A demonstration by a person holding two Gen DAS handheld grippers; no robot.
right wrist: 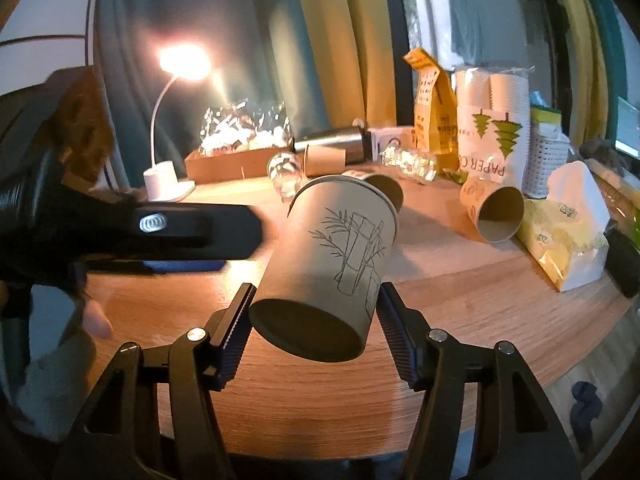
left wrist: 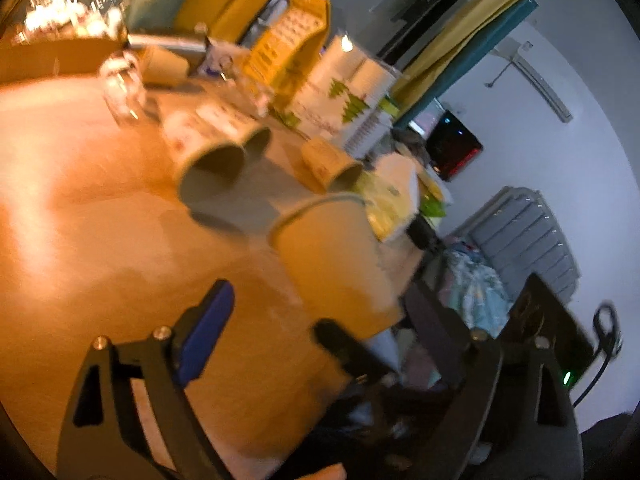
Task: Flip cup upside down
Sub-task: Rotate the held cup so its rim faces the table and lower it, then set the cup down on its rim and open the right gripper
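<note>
A tan paper cup with a bamboo drawing (right wrist: 332,264) is tilted, its flat bottom toward the camera and its rim pointing away. My right gripper (right wrist: 316,320) is shut on its lower body, above the wooden table (right wrist: 460,320). The same cup (left wrist: 336,260) shows blurred in the left wrist view, held by the right gripper's black fingers (left wrist: 340,344). My left gripper (left wrist: 316,312) is open and empty, its blue-padded finger (left wrist: 208,332) to the cup's left. In the right wrist view the left gripper's finger (right wrist: 192,232) reaches in from the left, beside the cup.
Several paper cups lie on their sides on the table (right wrist: 496,212) (left wrist: 208,156). Behind stand a pack of paper cups (right wrist: 492,136), a yellow bag (right wrist: 434,116), a lit desk lamp (right wrist: 168,172), a cardboard tray (right wrist: 236,160), glass jars (right wrist: 284,172) and a tissue pack (right wrist: 568,232).
</note>
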